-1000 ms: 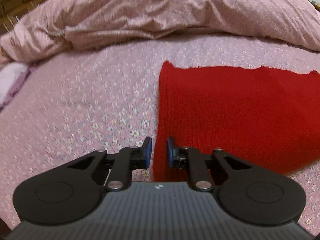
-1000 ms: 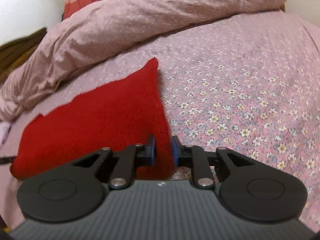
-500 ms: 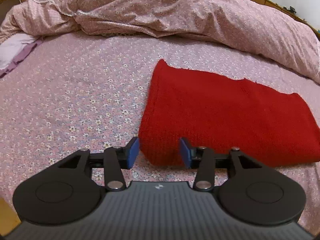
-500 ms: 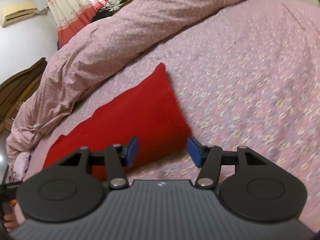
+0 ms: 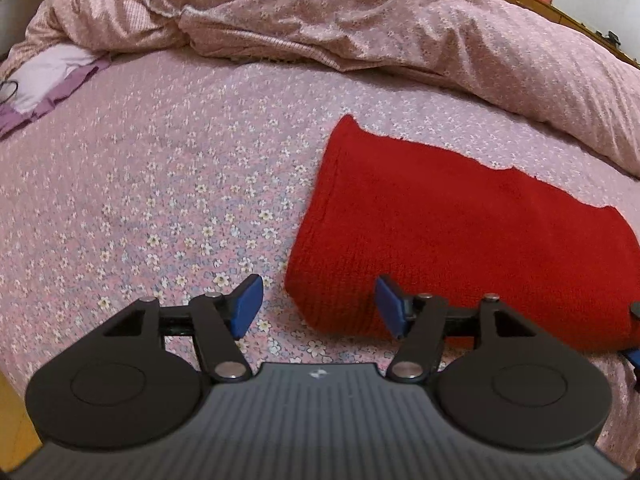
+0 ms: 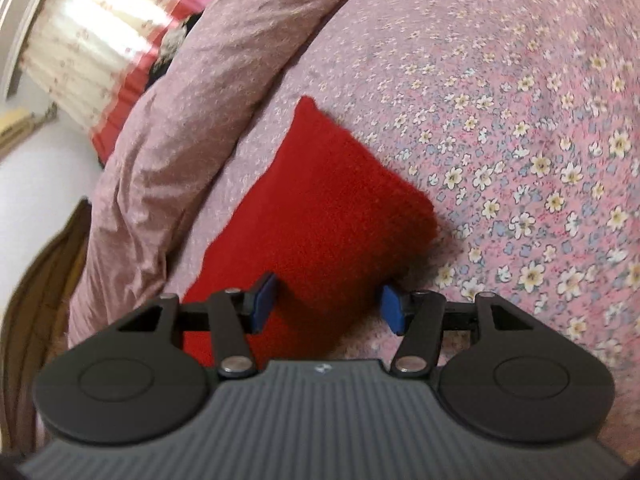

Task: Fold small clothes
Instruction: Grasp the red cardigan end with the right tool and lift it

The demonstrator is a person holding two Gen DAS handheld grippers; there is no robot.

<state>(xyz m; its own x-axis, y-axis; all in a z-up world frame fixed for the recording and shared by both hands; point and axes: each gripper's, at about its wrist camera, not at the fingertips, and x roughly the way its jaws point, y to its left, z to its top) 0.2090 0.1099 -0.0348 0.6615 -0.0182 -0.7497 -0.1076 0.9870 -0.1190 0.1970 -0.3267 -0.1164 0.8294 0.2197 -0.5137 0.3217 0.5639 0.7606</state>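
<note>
Folded red knit cloth [image 5: 448, 240] on the floral bedsheet [image 5: 160, 200]; no readable writing.
Left gripper [image 5: 318, 306] is opening, released, straddling a cloth corner; right gripper [image 6: 327, 305] released. Only the right view shows the curtain [image 6: 92, 40] at 10 o'clock.

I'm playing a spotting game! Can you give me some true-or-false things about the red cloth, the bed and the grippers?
1. The red cloth lies folded on the flowery bedsheet. True.
2. The left gripper is squeezing the cloth. False: its jaws are opening, with a corner of the cloth between them, unpinched.
3. A crumpled pink duvet lies behind the cloth. True.
4. The right gripper holds a blue sock. False: it is open and holds nothing; the red cloth's corner lies between its pads.
</note>
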